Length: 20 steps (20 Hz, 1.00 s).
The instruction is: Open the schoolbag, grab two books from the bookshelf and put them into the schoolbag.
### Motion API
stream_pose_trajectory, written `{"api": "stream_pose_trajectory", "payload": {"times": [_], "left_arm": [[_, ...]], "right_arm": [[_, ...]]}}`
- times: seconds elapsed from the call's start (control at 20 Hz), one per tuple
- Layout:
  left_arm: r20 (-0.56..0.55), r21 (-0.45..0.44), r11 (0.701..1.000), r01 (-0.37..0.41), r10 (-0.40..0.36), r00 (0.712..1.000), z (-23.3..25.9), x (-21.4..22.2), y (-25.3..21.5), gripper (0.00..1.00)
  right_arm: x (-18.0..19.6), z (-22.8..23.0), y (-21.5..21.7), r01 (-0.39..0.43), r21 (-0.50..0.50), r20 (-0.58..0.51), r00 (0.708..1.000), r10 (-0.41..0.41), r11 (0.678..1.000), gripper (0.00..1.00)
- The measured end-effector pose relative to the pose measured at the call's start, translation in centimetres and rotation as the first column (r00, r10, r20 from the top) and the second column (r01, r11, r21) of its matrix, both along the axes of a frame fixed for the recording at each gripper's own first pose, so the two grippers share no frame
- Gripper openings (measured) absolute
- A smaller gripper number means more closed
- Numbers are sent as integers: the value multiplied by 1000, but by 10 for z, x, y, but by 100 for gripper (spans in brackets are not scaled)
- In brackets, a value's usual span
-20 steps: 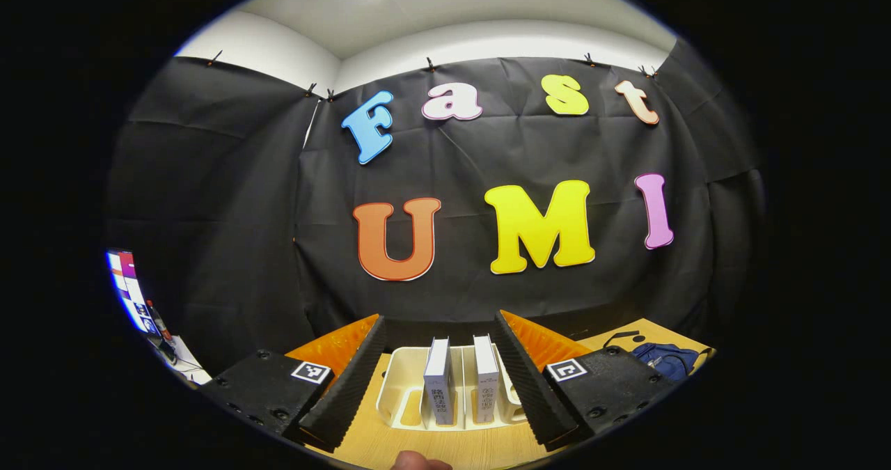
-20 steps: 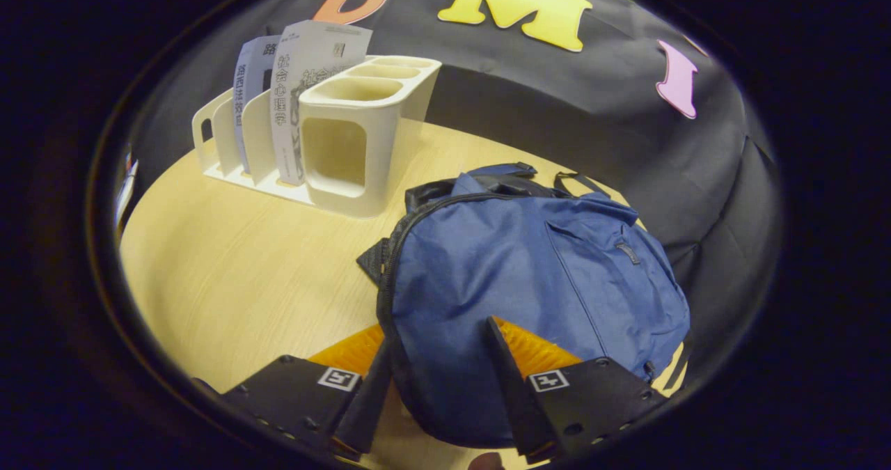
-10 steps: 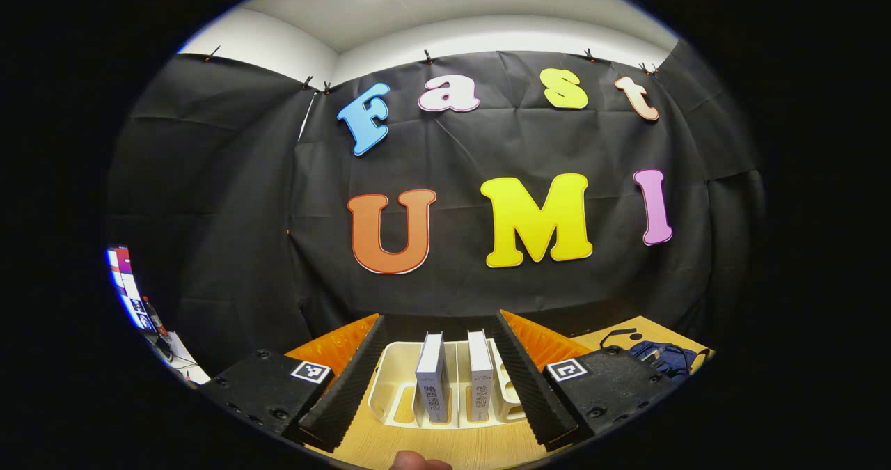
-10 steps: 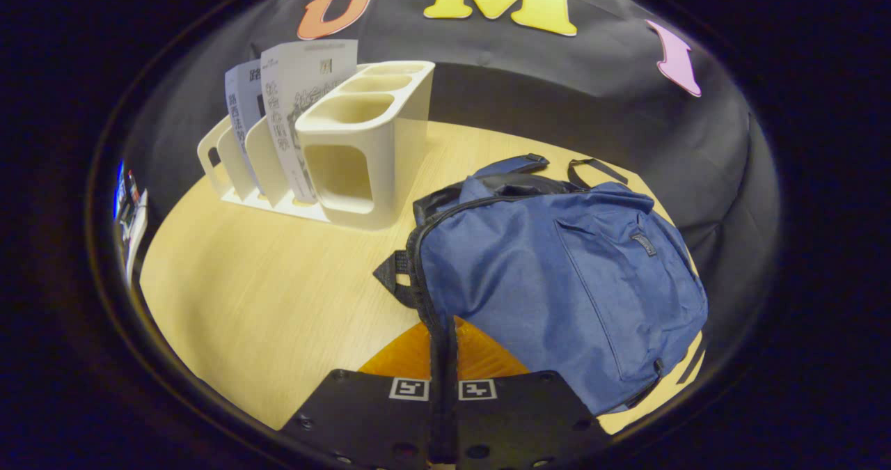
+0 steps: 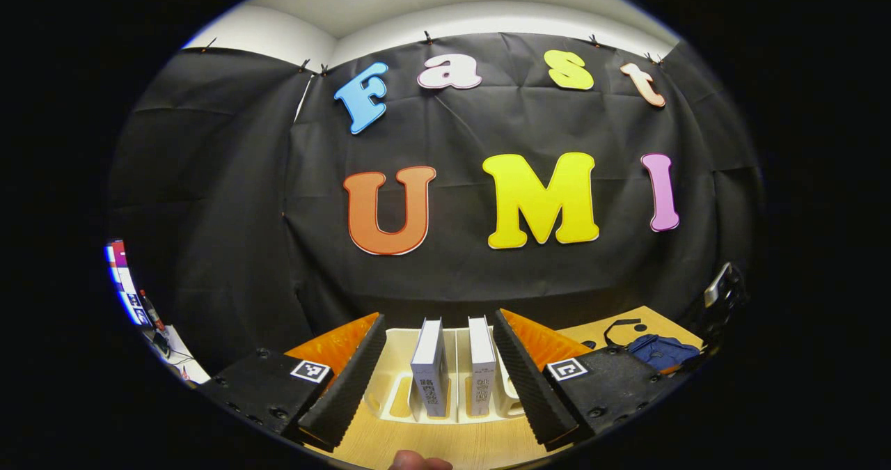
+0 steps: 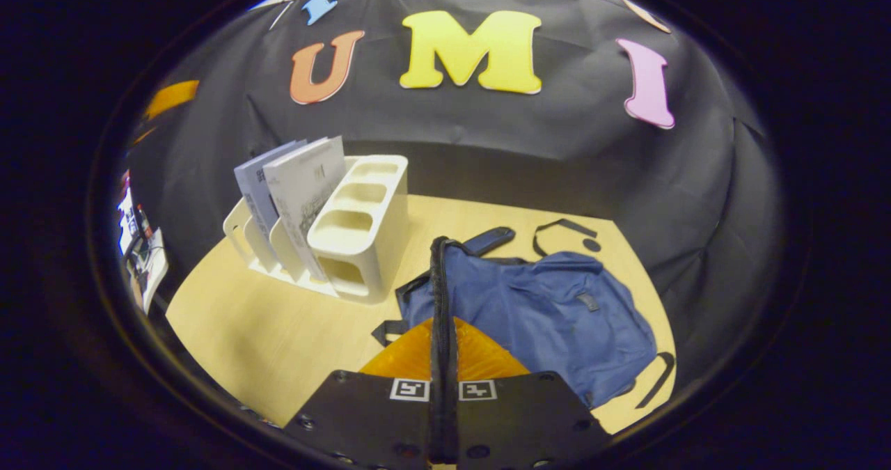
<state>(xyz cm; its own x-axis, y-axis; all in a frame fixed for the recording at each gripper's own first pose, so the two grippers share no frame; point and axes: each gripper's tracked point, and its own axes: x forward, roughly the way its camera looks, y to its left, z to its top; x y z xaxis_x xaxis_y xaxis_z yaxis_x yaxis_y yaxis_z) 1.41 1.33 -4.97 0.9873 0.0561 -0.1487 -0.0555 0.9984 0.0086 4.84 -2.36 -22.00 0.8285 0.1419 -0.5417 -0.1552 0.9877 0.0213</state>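
Observation:
My left gripper (image 5: 438, 317) is open and hovers in front of the cream bookshelf (image 5: 397, 379). Two upright white books (image 5: 428, 365) (image 5: 482, 362) stand in the shelf, framed between its fingers but untouched. The blue schoolbag (image 5: 661, 351) lies far right on the table. In the right gripper view, my right gripper (image 6: 440, 241) is shut, its tips meeting the upper left edge of the schoolbag (image 6: 550, 317) by the zipper. The bookshelf (image 6: 362, 226) with both books (image 6: 306, 184) stands left of the bag.
The light wooden table (image 6: 264, 331) carries the shelf and the bag, with bare surface at the front left. Black bag straps (image 6: 564, 226) trail behind the bag. A lit screen (image 5: 118, 275) sits beyond the table's left edge. A fingertip (image 5: 418, 463) shows at the bottom.
My right gripper went from open around the bag's edge to shut on it, then rose and drew back. My left gripper edged slightly closer to the shelf.

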Motion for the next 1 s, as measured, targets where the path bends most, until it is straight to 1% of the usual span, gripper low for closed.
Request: {"api": "stream_pose_trajectory", "payload": {"times": [0.15, 0.25, 0.4, 0.5, 0.6, 0.75, 0.85, 0.95, 1.0], "left_arm": [[-25, 12, 999, 36, -35, 999, -7, 12, -7, 97], [-60, -16, 998, 58, -59, 996, -11, 19, -12, 97], [-110, -71, 995, 70, -77, 991, -17, 31, -17, 97], [-132, -66, 995, 72, -80, 988, -18, 39, -17, 97], [-156, -62, 994, 89, -98, 983, -18, 51, -18, 97], [-240, -67, 989, 129, -141, 961, -27, 74, -23, 97], [-299, -68, 985, 161, -174, 938, -32, 89, -25, 97], [-354, -108, 977, 186, -213, 911, -35, 101, -31, 97], [-383, -120, 975, 186, -218, 898, -39, 108, -31, 97]], "right_arm": [[4, 34, -38, 27, -9, 32, 999, -27, 1000, 1], [5, 49, -67, 53, -25, 45, 998, -52, 998, 1], [8, 64, -111, 92, -36, 54, 994, -90, 995, 1], [11, 71, -138, 115, -54, 65, 992, -112, 992, 1], [13, 78, -157, 132, -49, 69, 989, -129, 990, 1], [18, 85, -174, 144, -29, 65, 988, -142, 989, 1], [20, 83, -182, 140, -32, 54, 989, -139, 990, 1], [21, 84, -188, 133, -24, 42, 990, -132, 991, 1], [23, 83, -192, 132, -24, 36, 991, -131, 991, 1]]}}
